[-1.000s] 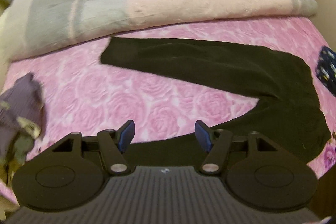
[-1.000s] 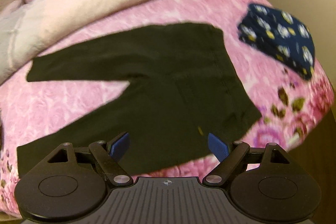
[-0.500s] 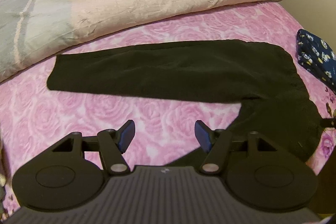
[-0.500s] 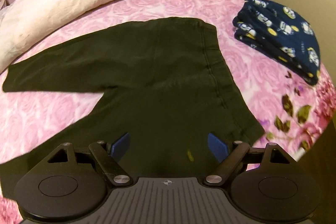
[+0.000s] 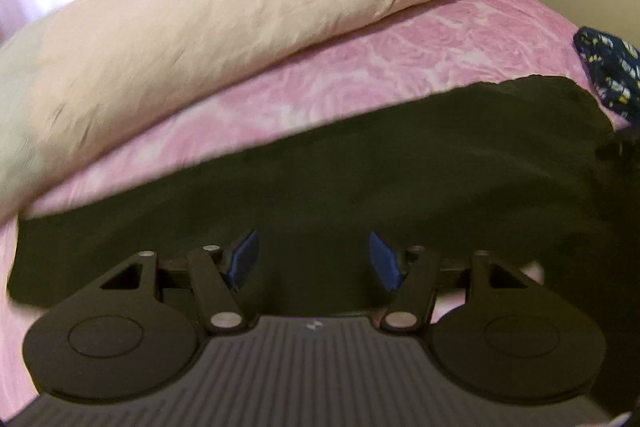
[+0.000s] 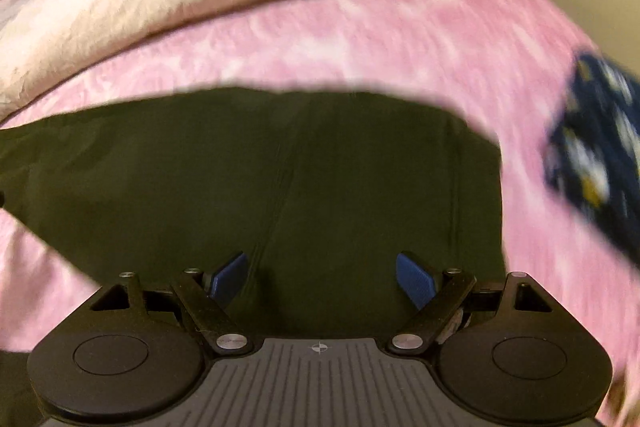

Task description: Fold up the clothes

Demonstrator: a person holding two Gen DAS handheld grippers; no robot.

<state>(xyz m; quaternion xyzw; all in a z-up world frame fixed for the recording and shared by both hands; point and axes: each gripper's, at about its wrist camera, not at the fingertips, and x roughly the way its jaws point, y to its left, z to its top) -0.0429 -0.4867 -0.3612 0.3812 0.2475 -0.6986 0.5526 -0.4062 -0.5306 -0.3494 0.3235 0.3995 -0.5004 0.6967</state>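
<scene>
Black trousers (image 5: 360, 179) lie spread flat on the pink rose-patterned bedspread (image 5: 380, 67). In the left wrist view my left gripper (image 5: 314, 259) hovers low over one trouser leg, its blue pads apart and nothing between them. In the right wrist view the trousers' waist part (image 6: 300, 167) fills the middle, and my right gripper (image 6: 322, 279) hangs just above it, open and empty. Both views are blurred by motion.
A thick folded quilt (image 5: 224, 27), cream with grey bands, lies along the far side of the bed. A folded navy printed garment (image 6: 596, 147) sits near the right edge, also seen as the navy garment (image 5: 612, 75). A beige wall stands beyond the bed's right end.
Both grippers have dropped and moved forward toward the trousers, which now fill much more of each view. The grey clothes pile at the left has left the left wrist view. Jaws unchanged.
</scene>
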